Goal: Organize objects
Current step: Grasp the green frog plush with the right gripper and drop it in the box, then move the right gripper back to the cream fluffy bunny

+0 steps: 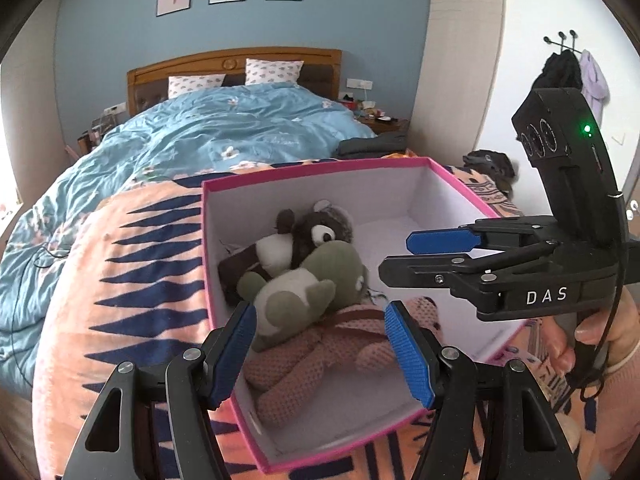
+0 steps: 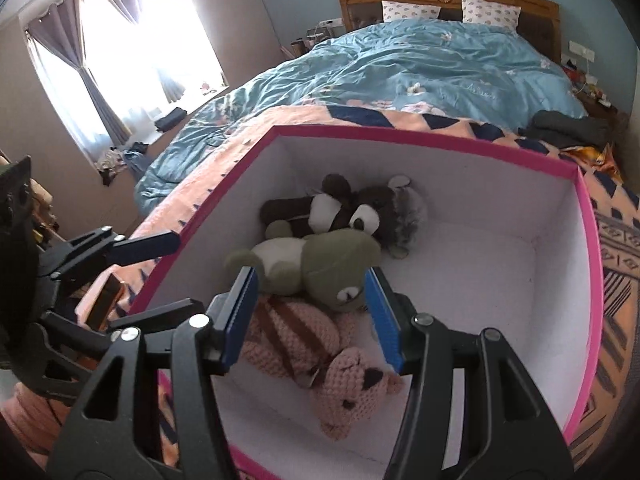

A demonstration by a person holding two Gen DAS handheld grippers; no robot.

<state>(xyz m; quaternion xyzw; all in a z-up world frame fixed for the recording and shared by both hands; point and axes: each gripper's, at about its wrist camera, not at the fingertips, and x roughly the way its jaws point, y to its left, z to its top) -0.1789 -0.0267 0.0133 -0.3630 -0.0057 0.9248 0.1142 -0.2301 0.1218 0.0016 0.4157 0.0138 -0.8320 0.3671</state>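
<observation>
Three plush bears, brown (image 2: 360, 210), green (image 2: 320, 264) and pink knitted (image 2: 340, 376), lie inside the pink box (image 2: 588, 240) on the bed. Both the left gripper (image 1: 320, 344) and the right gripper (image 2: 312, 316) hover with fingers spread, empty. Only the right wrist view shows the window (image 2: 132, 40).

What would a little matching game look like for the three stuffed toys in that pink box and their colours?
Toys:
1. raccoon
2. frog
3. knitted bear

Colours:
A. pink
B. dark brown and white
C. olive green and white

Pairs: 1-B, 2-C, 3-A. All three lie together in the pink box, and neither open claw holds one.
</observation>
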